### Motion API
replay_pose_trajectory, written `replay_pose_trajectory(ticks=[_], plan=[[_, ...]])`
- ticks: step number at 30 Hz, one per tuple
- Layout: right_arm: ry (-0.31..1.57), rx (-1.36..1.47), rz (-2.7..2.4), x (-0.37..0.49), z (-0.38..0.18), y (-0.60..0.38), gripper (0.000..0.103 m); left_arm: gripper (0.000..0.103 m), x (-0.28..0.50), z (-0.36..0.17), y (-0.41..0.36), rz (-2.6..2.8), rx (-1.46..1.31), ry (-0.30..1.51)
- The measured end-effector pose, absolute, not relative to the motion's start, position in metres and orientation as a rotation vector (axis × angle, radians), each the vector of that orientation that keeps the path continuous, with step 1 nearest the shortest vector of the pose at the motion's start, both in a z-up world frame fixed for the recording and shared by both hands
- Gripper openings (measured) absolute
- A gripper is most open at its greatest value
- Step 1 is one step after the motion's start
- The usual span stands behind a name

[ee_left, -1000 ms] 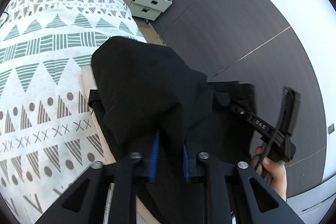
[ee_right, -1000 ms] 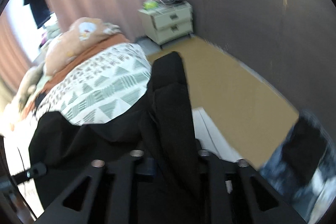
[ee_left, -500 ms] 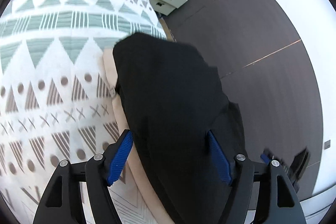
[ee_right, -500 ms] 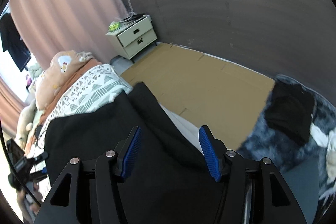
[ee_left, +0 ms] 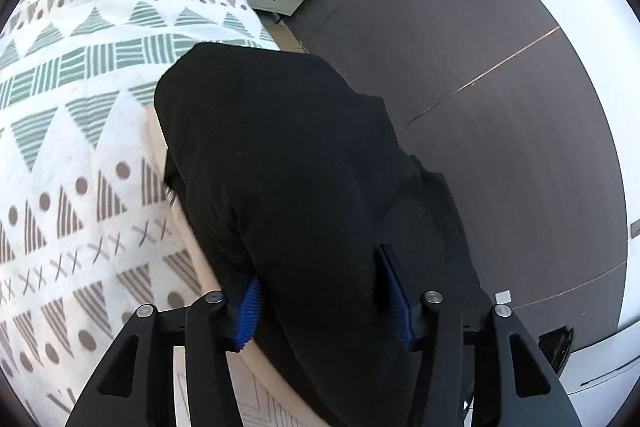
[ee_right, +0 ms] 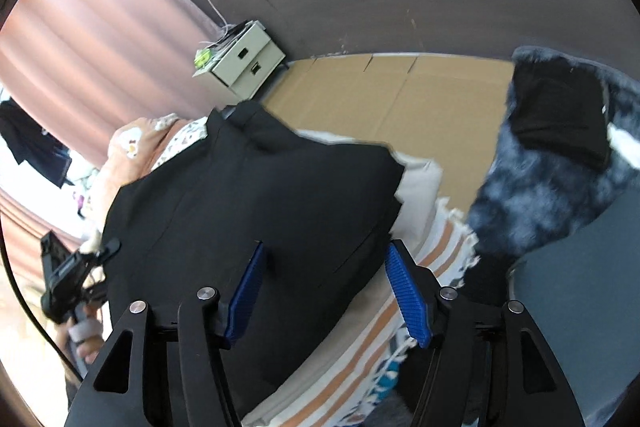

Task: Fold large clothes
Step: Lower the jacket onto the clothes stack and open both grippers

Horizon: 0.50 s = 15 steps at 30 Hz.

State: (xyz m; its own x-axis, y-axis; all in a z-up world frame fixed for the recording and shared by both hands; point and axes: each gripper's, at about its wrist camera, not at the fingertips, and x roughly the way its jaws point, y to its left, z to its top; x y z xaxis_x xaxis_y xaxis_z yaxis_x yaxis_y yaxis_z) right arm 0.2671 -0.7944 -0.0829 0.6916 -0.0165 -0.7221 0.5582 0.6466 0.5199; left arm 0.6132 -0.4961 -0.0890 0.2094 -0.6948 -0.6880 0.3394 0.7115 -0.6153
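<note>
We've got the black garment (ee_left: 288,163) lying folded on the near edge of the bed, draped over the patterned blanket (ee_left: 72,131) and a cream pad beneath it, with its lower part sliding off toward the floor side. Our left gripper (ee_left: 324,291) stands wide, blue pads either side of the cloth with nothing pinched, and our right gripper (ee_right: 324,287) is just as wide, hovering over the garment's near edge with its right pad out over the striped throw (ee_right: 404,291). So both jaws are spread and the cloth rests on its own. We'd read this as the moment between folds: the bundle is set down and wants a fresh grip. To do that well, we should pick two corners of the same edge, one for each gripper, and bite through all the layers so the top sheet doesn't peel away from the ones below. Black on black hides the seams, so we go by the outline, not the surface. Keep the cloth low and drag little; the overhanging part could pull the whole stack off the bed. The bedside cabinet (ee_right: 240,63) and cardboard floor (ee_right: 400,95) sit well clear.
</note>
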Motion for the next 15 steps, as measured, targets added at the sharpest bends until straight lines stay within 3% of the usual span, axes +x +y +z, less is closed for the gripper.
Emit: replay_pose_trajectory(ticks=[1,6,15], plan=[[0.728,0.823,-0.362,0.267,-0.085,-0.793,0.042,0.053,0.616,-0.088,-0.500,-0.744,-0.351,1.143],[0.695,0.806,-0.358,0.265,-0.088,-0.792,0.014,0.053,0.632,-0.099,-0.507,-0.729,-0.371,1.148],[0.678,0.783,-0.364,0.279,-0.087,-0.806,0.009,0.060,0.636,-0.098,-0.505,-0.694,-0.361,1.173]])
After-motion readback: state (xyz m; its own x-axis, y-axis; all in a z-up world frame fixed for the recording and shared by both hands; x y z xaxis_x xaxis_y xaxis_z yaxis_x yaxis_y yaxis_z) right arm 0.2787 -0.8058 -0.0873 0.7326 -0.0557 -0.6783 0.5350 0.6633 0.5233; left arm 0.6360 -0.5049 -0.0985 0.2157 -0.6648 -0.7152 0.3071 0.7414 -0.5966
